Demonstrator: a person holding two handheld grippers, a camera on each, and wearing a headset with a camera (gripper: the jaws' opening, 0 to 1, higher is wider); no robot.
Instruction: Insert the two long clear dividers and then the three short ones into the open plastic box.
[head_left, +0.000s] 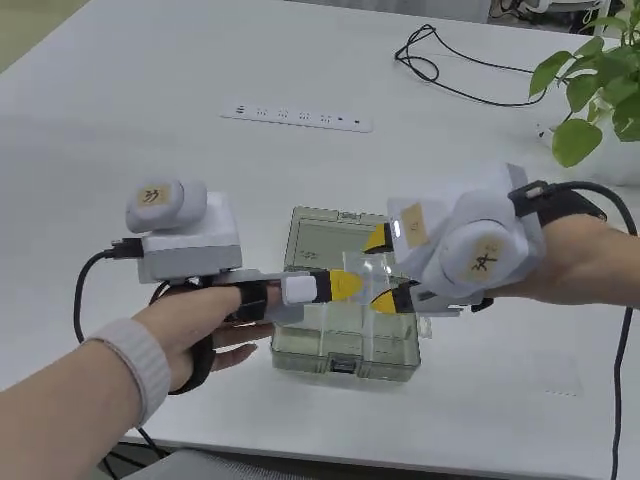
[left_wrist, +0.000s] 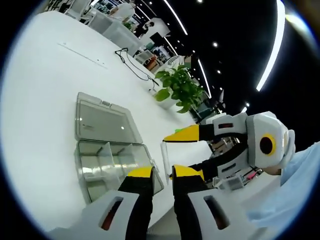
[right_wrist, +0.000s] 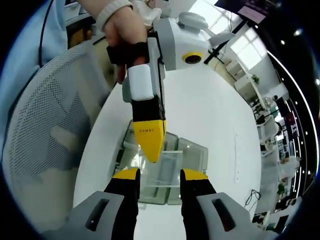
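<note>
A tan sticker (head_left: 152, 197) on the round cap of the left gripper (head_left: 345, 285) carries a handwritten two-digit number, roughly 39, the second digit unsure. A second sticker (head_left: 486, 262) on the right gripper (head_left: 382, 268) bears a handwritten number turned sideways, seemingly 34. A smaller label (head_left: 414, 229) on that gripper is too small to read, as is the fine print on the left gripper's yellow finger (right_wrist: 145, 130).
</note>
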